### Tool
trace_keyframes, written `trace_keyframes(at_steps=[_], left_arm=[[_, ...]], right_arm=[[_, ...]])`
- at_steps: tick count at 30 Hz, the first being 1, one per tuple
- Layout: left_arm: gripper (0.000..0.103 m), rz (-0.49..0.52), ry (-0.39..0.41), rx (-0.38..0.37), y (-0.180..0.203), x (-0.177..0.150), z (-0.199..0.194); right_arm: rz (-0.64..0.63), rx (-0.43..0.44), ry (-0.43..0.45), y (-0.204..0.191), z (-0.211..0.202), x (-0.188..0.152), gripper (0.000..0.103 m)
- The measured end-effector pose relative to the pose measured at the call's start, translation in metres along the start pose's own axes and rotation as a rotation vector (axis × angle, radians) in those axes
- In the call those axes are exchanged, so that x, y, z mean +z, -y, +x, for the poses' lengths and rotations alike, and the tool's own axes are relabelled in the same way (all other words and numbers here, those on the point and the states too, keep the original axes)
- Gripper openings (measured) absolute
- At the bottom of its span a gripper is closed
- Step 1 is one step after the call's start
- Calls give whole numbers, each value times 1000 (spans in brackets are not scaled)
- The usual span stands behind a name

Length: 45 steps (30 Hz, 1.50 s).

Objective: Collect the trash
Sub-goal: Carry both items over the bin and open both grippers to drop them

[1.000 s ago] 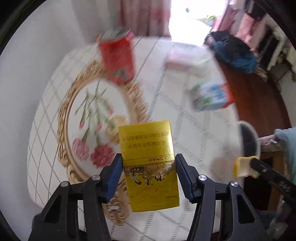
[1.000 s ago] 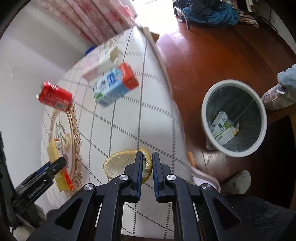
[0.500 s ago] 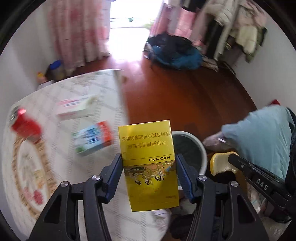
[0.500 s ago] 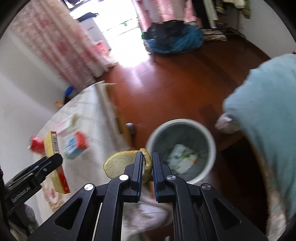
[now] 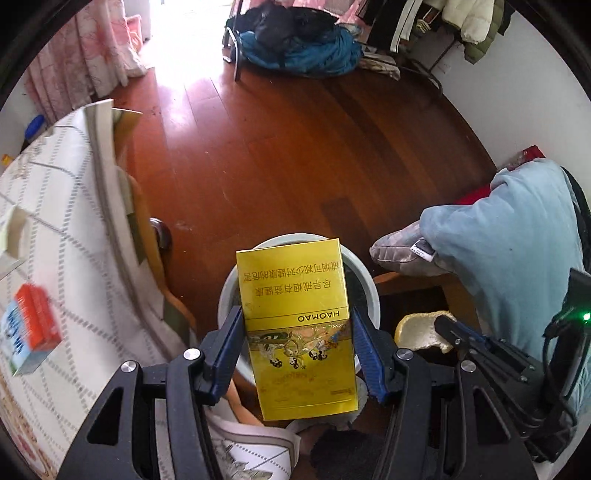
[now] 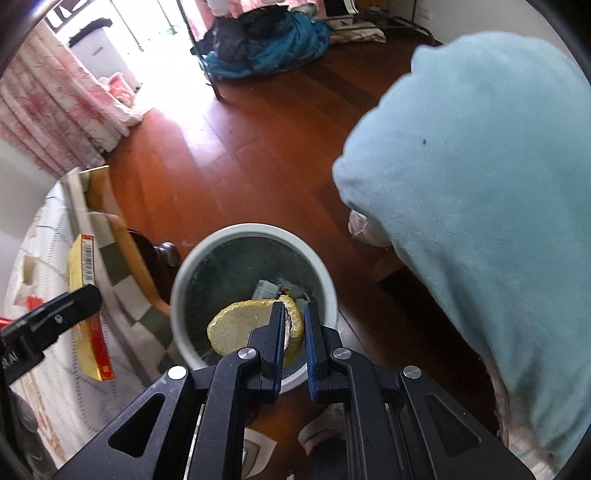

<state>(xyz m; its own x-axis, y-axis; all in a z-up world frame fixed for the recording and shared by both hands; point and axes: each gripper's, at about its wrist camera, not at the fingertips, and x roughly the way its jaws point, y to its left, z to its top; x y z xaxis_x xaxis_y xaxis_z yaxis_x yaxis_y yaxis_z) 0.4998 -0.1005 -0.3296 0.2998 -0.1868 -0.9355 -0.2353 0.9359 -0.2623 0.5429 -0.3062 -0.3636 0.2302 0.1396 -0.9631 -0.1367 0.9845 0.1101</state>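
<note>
The floor (image 5: pixel 280 155) was reddish-brown wood boards, glossy, with a bright patch of daylight (image 5: pixel 177 88) falling from an opening at the far side. Pink flowered curtains (image 5: pixel 77 70) hung at the left. A white wall (image 5: pixel 517 110) closed the right side, with jackets (image 5: pixel 476 22) hanging against it. A heap of blue and black clothing (image 5: pixel 299 44) lay on the floor near the far end. The desk (image 5: pixel 62 236), covered in a white checked cloth, stood at the left.

Bin (image 6: pixel 255 236) right of table (image 6: pixel 48 221), apparently
</note>
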Motion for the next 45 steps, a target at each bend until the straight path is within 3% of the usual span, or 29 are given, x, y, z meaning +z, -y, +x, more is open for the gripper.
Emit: trace_keyframes(at_steps=[6,8,9,11,13,17,19,24,28,31,35,42,44,45], left_arm=[[56,-6,-33,-27,4,10,14],[74,1,-25,-23,2,10,12],[91,0,-19,-21,0,8,9],[95,2,-9,-19,-1,7,2],[95,-1,0,-9,-3,5,-3],[95,-3,36,20,-10,-7,-27],[95,-18,58,28,-15,-14,-41],[95,-84,152,86,-46,-44,-99],[95,-204,231,165,-103,-86,-149],[95,-286,262,303,-161,-135,-178],[95,-346,198,425,-217,-197,-179],[95,-480,56,487,-280,-278,-141],[95,-496,38,499,-292,-291,-133],[95,-501,29,502,-296,-294,-130]], right_arm=[[2,1,-18,1,26,5,11],[-2,-1,-21,0,29,6,12],[-3,-5,-19,-2,27,5,15],[-3,-11,-15,-4,24,5,33],[3,-18,3,-6,17,4,76],[-3,-41,36,-10,-4,0,87],[-8,-45,49,-14,-17,-4,99],[-51,-21,80,-37,-55,-18,99],[-115,61,73,-74,-80,-39,99],[-200,135,31,-115,-92,-65,99],[-312,228,-42,-176,-95,-117,99],[-452,328,-159,-266,-71,-195,97],[-499,316,-172,-284,-67,-214,93],[-519,308,-182,-293,-62,-224,85]])
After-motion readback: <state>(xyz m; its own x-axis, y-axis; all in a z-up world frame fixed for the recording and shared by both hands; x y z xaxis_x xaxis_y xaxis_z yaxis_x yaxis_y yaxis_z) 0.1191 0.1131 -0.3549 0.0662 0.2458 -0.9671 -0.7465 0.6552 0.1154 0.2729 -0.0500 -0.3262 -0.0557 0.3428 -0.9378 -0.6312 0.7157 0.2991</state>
